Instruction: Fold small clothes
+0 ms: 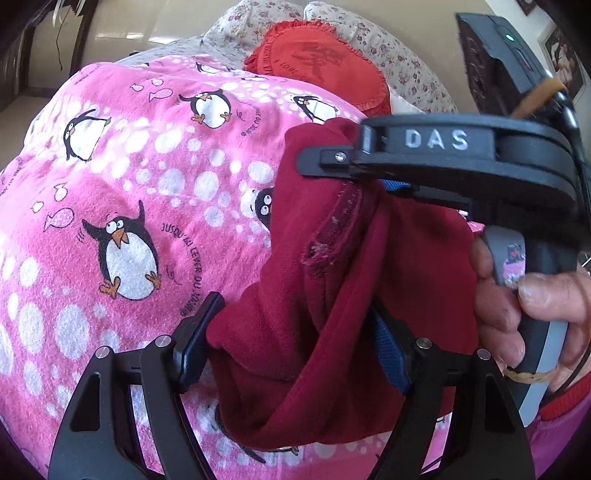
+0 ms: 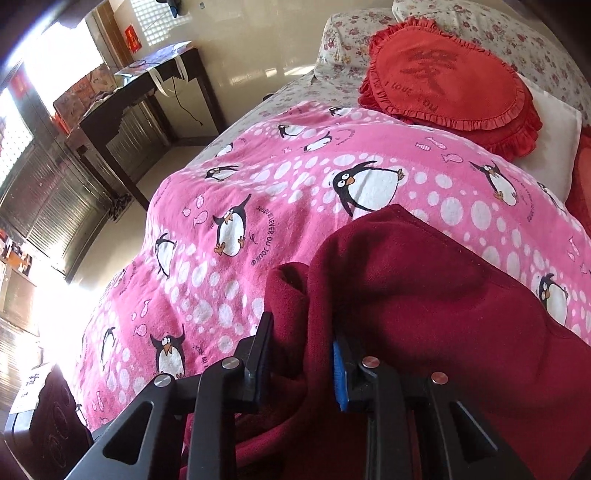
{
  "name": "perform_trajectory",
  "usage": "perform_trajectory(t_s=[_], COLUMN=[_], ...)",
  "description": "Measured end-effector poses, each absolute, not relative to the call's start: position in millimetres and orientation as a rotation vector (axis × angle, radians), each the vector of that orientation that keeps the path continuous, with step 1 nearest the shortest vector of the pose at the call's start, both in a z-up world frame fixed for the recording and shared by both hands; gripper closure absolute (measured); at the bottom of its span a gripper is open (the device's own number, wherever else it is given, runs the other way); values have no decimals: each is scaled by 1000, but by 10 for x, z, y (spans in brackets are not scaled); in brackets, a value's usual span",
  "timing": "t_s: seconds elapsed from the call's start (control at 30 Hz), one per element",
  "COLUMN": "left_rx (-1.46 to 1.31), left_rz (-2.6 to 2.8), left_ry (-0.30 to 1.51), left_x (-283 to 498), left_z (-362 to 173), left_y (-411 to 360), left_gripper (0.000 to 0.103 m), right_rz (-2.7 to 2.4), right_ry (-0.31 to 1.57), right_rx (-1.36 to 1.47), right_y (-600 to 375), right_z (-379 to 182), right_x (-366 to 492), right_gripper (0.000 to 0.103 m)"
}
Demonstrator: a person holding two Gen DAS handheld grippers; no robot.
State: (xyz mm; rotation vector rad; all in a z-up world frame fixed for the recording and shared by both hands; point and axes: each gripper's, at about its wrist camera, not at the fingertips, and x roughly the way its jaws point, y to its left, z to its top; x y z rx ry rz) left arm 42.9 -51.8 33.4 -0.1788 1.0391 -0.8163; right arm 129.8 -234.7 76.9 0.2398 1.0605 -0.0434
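A small dark red garment [image 1: 321,295] hangs bunched between both grippers above a pink penguin-print blanket [image 1: 129,192] on a bed. My left gripper [image 1: 295,347] has its fingers wide apart with a thick fold of the cloth filling the gap. My right gripper shows in the left wrist view [image 1: 354,162], shut on the garment's upper edge. In the right wrist view the right gripper [image 2: 303,354] pinches a fold of the garment [image 2: 424,295], which drapes over the blanket [image 2: 258,184] to the right.
A red frilled round cushion [image 2: 450,70] and floral pillows [image 2: 351,33] lie at the head of the bed. A dark wooden desk [image 2: 122,110] stands beside the bed on the left. A hand [image 1: 517,295] grips the right tool.
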Motion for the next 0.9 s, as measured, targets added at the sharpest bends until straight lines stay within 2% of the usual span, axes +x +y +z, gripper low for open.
perform_trajectory(t_s=[0.2, 0.3, 0.33, 0.4, 0.43, 0.5, 0.57, 0.6, 0.67, 0.83, 0.9], left_rx=[-160, -161, -158, -148, -141, -131, -119, -108, -86, -36, -7], left_rz=[-810, -797, -794, -781, -778, -777, -772, -769, -774, -821, -845], left_ry=[1035, 1038, 1035, 1036, 1040, 1047, 1034, 1023, 995, 936, 907], left_x=[338, 377, 382, 375, 355, 308, 234, 198, 97, -159, -301], left_z=[339, 330, 331, 343, 345, 377, 445, 482, 602, 942, 1080], left_y=[-507, -615, -643, -675, -688, -721, -752, -767, -808, -976, -1097], left_gripper=[28, 30, 30, 30, 30, 30, 37, 40, 53, 64, 65], right_rz=[-64, -99, -103, -115, -107, -85, -53, -43, -27, -8, -6], right_ry=[1134, 1145, 1137, 1111, 1095, 1071, 1052, 1042, 1014, 939, 908], right_rx=[119, 25, 18, 25, 40, 79, 144, 166, 211, 263, 289], right_y=[-2150, -2048, -2055, -2101, -2134, -2206, -2286, -2308, -2361, -2505, -2606], right_z=[687, 621, 624, 652, 672, 736, 823, 860, 953, 1227, 1363], right_x=[1528, 1606, 1602, 1535, 1488, 1384, 1277, 1234, 1132, 843, 691], right_gripper=[40, 38, 39, 52, 55, 70, 77, 78, 79, 81, 82])
